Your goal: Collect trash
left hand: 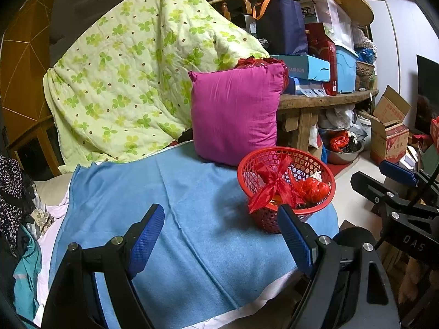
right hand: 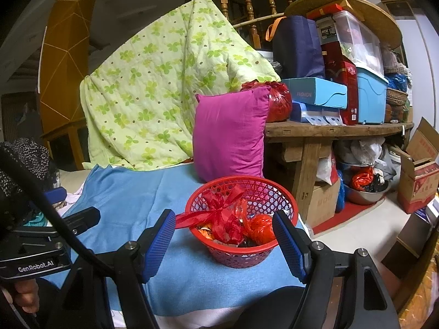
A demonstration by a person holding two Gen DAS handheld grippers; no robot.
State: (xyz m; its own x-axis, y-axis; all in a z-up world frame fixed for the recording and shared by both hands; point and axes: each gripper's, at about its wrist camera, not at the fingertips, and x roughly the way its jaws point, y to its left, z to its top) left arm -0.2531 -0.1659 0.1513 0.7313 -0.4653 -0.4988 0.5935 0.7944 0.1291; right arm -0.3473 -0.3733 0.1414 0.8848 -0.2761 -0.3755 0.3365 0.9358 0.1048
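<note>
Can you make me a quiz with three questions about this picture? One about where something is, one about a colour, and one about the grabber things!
1. Where does the red basket stand?
A. on the blue cloth
B. on the wooden bench
C. on the floor

2. What colour is the pillow behind the basket?
A. yellow
B. pink-purple
C. black

3. How is the right gripper?
A. shut on the ribbon
B. holding the basket up
C. open, holding nothing

Answers: 1 A, the cloth lies under the basket. 2 B, it shows bright magenta. 3 C, the blue pads stand apart, gripping nothing.
</note>
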